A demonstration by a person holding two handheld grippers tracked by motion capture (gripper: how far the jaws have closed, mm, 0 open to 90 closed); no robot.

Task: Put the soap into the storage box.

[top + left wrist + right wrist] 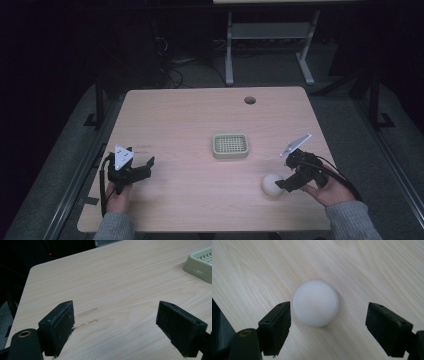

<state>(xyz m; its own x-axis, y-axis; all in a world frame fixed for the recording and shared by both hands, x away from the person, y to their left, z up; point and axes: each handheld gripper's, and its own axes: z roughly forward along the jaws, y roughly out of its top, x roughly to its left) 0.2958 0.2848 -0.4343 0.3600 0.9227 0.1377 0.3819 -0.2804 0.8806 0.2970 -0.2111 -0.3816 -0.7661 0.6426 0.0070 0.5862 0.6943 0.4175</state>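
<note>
Dark surroundings frame a pale wood-grain table (190, 125), with the legs of a metal stand (270, 45) on the floor beyond its far edge and a round cable hole (250, 100) near that edge. Near the table's centre sits a pale green slotted soap dish (230, 145), rectangular, with a grid top; its corner also appears at the upper right of the left gripper view (201, 262). A white round soap (272, 184) lies on the bare wood toward the near right, well apart from the dish. The right gripper (280, 186), held in the person's right hand (330, 190), is angled down at the soap; in the right gripper view the jaws stand wide apart with the soap (315, 303) between them, the jaw at left just beside it, perhaps touching, the jaw at right clear of it, so nothing is gripped. The left gripper (147, 166), held in the left hand (118, 197), sits at the near left of the table, well apart from the dish and the soap; in the left gripper view its jaws are spread wide over bare wood that bears a few faint scuff marks (87, 315), and they hold nothing. Each gripper carries a grey three-cornered plate on top.
</note>
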